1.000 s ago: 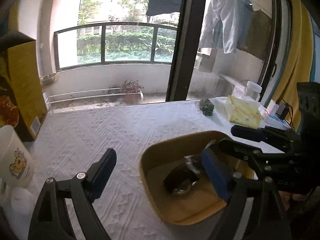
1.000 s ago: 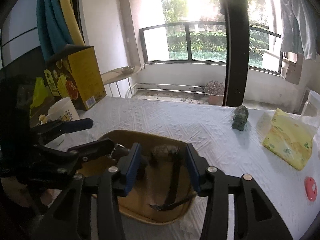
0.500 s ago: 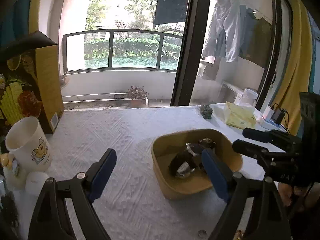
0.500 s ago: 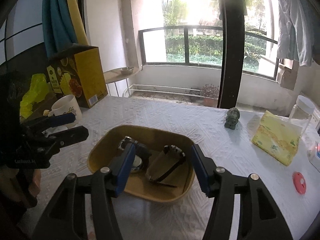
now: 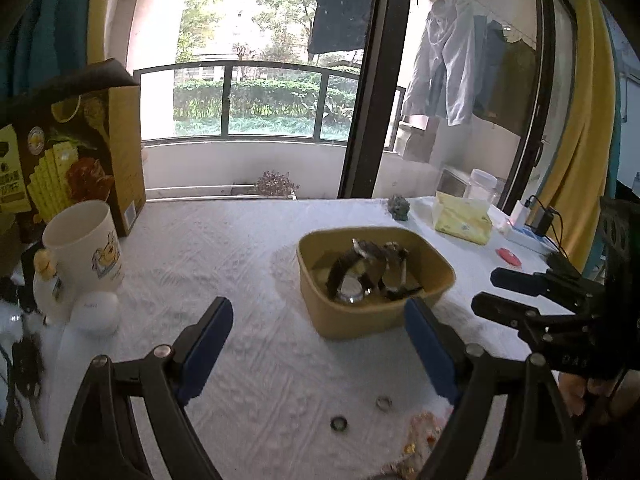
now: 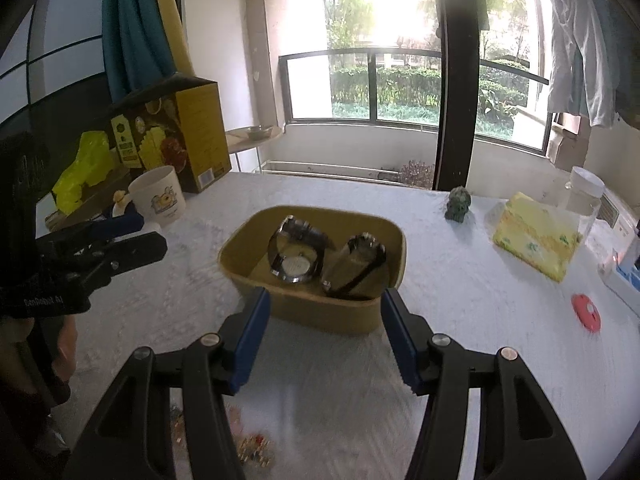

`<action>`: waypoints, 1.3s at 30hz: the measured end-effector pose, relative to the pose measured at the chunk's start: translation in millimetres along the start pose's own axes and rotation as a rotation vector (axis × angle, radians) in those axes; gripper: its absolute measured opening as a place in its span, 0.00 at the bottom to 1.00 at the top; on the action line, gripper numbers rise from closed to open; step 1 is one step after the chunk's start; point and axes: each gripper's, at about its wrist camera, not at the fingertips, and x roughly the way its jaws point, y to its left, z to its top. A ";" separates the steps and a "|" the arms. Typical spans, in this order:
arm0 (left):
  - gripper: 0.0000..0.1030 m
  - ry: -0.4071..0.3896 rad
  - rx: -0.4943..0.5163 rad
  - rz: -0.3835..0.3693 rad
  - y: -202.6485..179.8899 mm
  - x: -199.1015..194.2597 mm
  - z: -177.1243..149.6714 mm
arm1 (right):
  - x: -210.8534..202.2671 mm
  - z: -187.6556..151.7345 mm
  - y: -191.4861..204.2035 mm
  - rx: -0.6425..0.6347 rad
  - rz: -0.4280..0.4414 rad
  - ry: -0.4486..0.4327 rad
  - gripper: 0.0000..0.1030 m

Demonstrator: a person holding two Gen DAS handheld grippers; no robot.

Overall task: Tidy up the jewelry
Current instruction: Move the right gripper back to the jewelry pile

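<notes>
A tan tray [image 5: 436, 258] [image 6: 394, 236] stands on the white tablecloth with two wristwatches [image 5: 370, 268] [image 6: 298, 258] lying in it. Two small rings [image 5: 339, 424] [image 5: 384, 403] lie on the cloth near me, beside a beaded gold bracelet [image 5: 420, 436] [image 6: 252, 450]. My left gripper [image 5: 316, 346] is open and empty, held back from the tray. My right gripper [image 6: 324, 338] is open and empty, just short of the tray's near wall. Each gripper shows in the other's view, the right gripper [image 5: 500, 290] and the left gripper [image 6: 148, 232].
A white mug [image 5: 86, 248] [image 6: 160, 198] and a yellow snack box [image 5: 64, 148] [image 6: 180, 136] stand at the left. A small green figurine [image 6: 459, 204], a yellow tissue pack [image 6: 536, 236], a clear jar [image 6: 582, 196] and a red disc [image 6: 586, 312] are at the right.
Both grippers have pulled back and up from the tray, leaving the watches in it. The rings and bracelet on the near cloth have come into view.
</notes>
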 end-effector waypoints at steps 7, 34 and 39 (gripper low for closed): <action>0.85 0.008 -0.017 -0.008 0.6 -15.7 -21.8 | -14.8 -26.6 10.6 0.001 0.005 0.034 0.53; 0.85 0.078 0.001 -0.011 1.8 -36.4 -77.0 | -23.7 -86.4 48.8 -0.024 0.026 0.144 0.39; 0.85 0.091 -0.020 -0.015 5.4 -35.0 -81.1 | -19.0 -83.6 62.7 -0.069 0.076 0.145 0.30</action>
